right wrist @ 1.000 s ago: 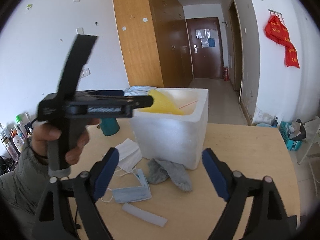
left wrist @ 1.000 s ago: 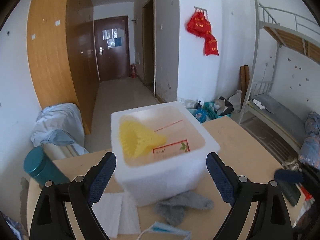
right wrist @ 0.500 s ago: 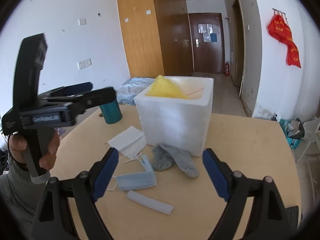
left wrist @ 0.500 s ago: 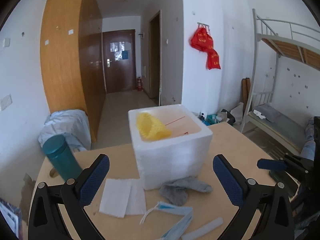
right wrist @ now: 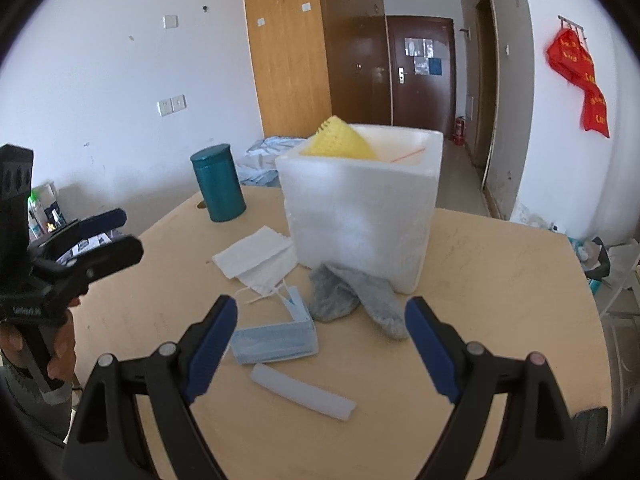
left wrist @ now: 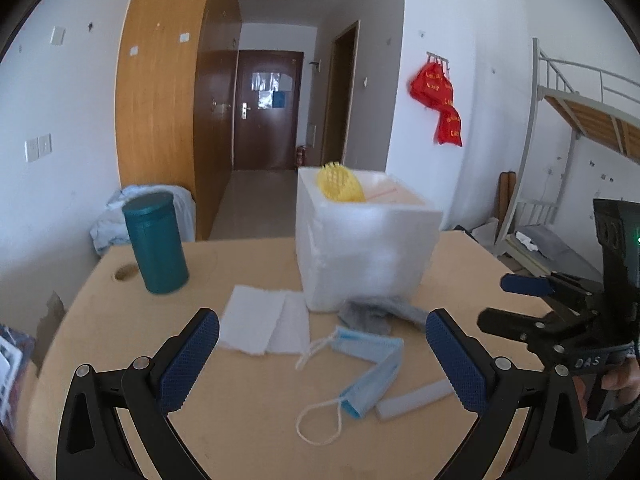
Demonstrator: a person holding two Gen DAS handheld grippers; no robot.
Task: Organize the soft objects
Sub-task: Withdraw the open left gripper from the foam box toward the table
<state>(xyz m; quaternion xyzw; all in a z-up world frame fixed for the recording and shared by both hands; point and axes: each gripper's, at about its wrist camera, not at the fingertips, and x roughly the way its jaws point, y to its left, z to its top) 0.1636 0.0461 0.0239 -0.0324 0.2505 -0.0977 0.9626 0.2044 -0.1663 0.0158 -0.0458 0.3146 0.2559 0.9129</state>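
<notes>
Soft objects: one grey sock [right wrist: 352,296], one blue mask [right wrist: 276,338], both grippers' fingers wide apart, empty.

Ahead of my tools the white foam box [right wrist: 360,208] blocks the centre of the light wooden table [right wrist: 500,280]. A grey sock [right wrist: 352,296], blue face mask [right wrist: 276,340], white tissue [right wrist: 252,256] and translucent tube [right wrist: 304,396] crowd its near side. A teal cylindrical canister [right wrist: 218,182] stands left. Bare tabletop right of the box gives clear passage.
</notes>
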